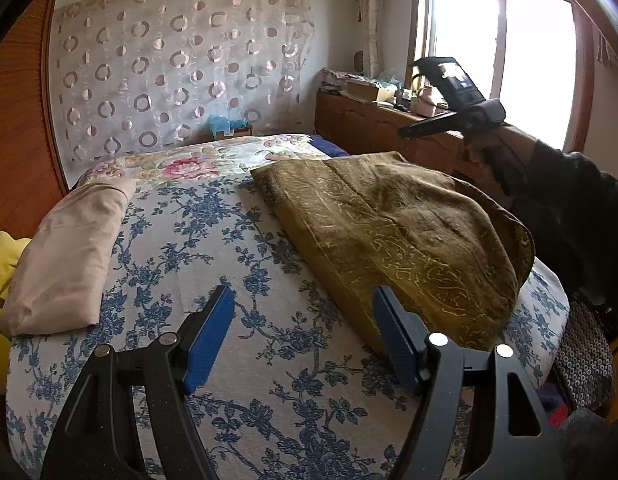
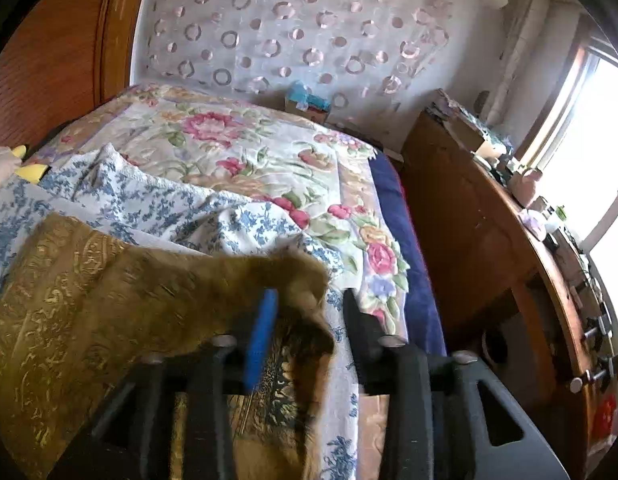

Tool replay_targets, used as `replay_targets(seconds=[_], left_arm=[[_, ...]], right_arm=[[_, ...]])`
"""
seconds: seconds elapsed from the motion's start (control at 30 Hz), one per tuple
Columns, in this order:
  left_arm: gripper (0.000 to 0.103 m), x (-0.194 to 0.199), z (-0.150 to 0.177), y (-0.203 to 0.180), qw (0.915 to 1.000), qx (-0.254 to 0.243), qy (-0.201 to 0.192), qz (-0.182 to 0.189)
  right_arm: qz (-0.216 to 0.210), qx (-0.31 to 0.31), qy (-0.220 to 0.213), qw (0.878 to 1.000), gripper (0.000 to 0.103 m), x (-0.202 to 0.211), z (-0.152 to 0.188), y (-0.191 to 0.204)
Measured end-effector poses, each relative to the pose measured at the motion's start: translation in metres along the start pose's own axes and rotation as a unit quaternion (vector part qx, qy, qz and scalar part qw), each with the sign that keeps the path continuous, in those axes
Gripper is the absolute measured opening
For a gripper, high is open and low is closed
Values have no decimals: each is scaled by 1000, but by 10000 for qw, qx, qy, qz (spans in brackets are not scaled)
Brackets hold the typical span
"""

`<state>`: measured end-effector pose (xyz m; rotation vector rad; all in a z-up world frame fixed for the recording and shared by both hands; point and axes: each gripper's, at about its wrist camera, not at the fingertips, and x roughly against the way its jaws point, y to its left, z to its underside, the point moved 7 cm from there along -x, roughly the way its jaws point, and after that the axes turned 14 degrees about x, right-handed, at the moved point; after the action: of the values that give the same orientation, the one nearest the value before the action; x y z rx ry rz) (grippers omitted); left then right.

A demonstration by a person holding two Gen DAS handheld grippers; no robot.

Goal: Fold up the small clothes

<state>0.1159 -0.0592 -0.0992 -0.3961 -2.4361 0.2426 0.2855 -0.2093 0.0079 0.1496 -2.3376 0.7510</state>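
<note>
An olive-gold patterned cloth (image 1: 405,224) lies partly folded on the blue-flowered bedspread (image 1: 237,256), toward the right side of the bed. My left gripper (image 1: 303,336) is open just above the bedspread, its right finger by the cloth's near edge. In the right wrist view the same cloth (image 2: 109,300) lies at lower left, its corner draped between my fingers. My right gripper (image 2: 309,328) is open with the cloth's edge loose in the gap. The right gripper also shows in the left wrist view (image 1: 453,96), raised beyond the cloth.
A folded beige garment (image 1: 69,256) lies at the bed's left, beside a yellow item (image 1: 1,276). A pink-flowered sheet (image 2: 245,148) covers the far bed. A wooden dresser (image 2: 489,232) with clutter stands right, under a bright window (image 1: 505,52). A wooden wardrobe (image 2: 57,56) is left.
</note>
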Motion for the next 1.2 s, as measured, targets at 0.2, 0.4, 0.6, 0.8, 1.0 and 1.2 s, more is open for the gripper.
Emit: replay_targets(seconds=[0.2,0.4,0.6,0.8,1.0,1.2], left_arm=[[73,-3,-1,-9,9999,-55,40,80],[73,-6,0,-18,9998,-129,90,101],[73,-9,4,-24,9996,-173,176,124],[73,-19,15,-29,9986,-235,459,73],[73,-27,26,-33,9970,-264,722,96],[66,-29,34,-41,9942,-217,974,396]], right_arm=[[-471,173,-260,9984,41,46,33,22],[-972,151,-507,9939,41,94,85,46],[-1364,-189,-661,9883,55,122,136,54],[-1278,-23,-378,9911,58,123,175,53],[-1382,-252,-245,9898,58,116,193,36],[-1400,-308,-217,9894,58,116,201,25]])
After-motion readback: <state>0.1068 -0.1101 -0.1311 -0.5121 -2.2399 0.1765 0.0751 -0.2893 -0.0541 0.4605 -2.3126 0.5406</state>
